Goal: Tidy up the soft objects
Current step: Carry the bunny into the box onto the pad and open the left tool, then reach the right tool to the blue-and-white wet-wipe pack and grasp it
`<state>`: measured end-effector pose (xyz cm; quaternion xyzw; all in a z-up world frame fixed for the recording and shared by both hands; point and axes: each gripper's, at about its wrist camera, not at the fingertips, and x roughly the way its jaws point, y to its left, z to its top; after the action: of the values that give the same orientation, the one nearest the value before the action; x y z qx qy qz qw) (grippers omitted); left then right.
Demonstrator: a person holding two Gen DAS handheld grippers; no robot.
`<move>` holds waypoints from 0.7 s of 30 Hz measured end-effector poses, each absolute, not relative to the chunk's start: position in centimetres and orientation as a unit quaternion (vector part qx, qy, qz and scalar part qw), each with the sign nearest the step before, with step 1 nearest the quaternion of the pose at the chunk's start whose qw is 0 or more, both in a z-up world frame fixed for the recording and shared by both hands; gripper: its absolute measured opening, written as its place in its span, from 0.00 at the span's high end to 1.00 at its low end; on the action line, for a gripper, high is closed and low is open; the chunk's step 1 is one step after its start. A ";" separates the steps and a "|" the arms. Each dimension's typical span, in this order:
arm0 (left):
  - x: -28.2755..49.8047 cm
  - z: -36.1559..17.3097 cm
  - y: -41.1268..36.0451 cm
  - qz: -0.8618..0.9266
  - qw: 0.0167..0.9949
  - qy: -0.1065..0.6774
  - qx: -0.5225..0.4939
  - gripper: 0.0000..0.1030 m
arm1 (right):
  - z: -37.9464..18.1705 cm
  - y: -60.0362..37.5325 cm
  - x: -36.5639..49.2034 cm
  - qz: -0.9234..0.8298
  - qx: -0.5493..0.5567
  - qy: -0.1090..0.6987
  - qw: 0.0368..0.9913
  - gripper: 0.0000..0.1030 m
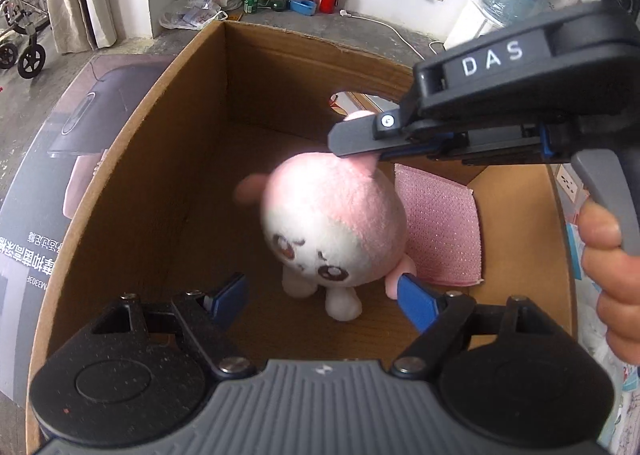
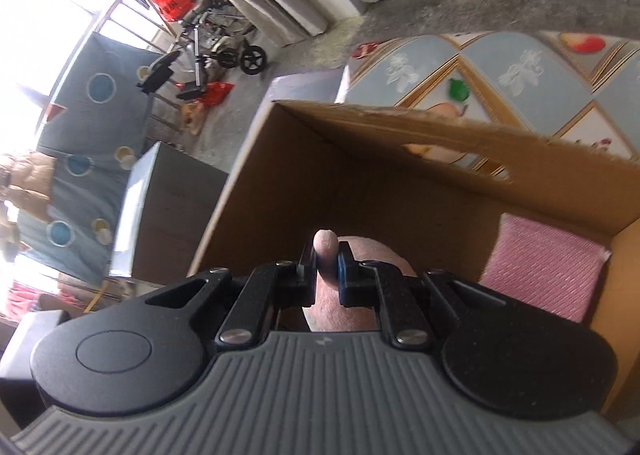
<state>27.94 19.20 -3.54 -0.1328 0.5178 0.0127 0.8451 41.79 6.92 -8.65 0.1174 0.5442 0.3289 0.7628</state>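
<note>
Your right claw (image 2: 327, 269) pinched the plush toy (image 1: 332, 223) by its ear, head-down inside the cardboard box (image 1: 132, 175); your left claw (image 1: 320, 301), spread, hovered empty beside it.

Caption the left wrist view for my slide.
Right hand-held gripper lowers pink plush toy by its ear into cardboard box beside pink cloth.
</note>
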 end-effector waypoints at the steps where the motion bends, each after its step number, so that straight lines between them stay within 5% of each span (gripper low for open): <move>1: 28.0 -3.6 19.5 0.014 0.844 0.517 -0.140 0.20 | -8.8 6.8 42.1 0.323 0.103 0.537 0.773 0.92; 13: 28.7 -3.9 20.2 0.013 0.847 0.510 -0.148 0.20 | -9.6 6.3 45.0 0.269 -0.011 0.490 0.829 0.88; 17: 28.5 -3.7 20.2 0.013 0.850 0.506 -0.144 0.20 | -9.2 6.1 44.4 0.266 -0.017 0.482 0.835 0.67; 21: 27.9 -3.1 20.2 0.013 0.858 0.494 -0.139 0.19 | -7.4 5.0 43.1 0.272 -0.006 0.461 0.845 0.57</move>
<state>27.89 20.18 -3.06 -0.1394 0.4942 0.0135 0.8580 43.07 5.00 -7.44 -0.0056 0.4609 0.2721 0.8447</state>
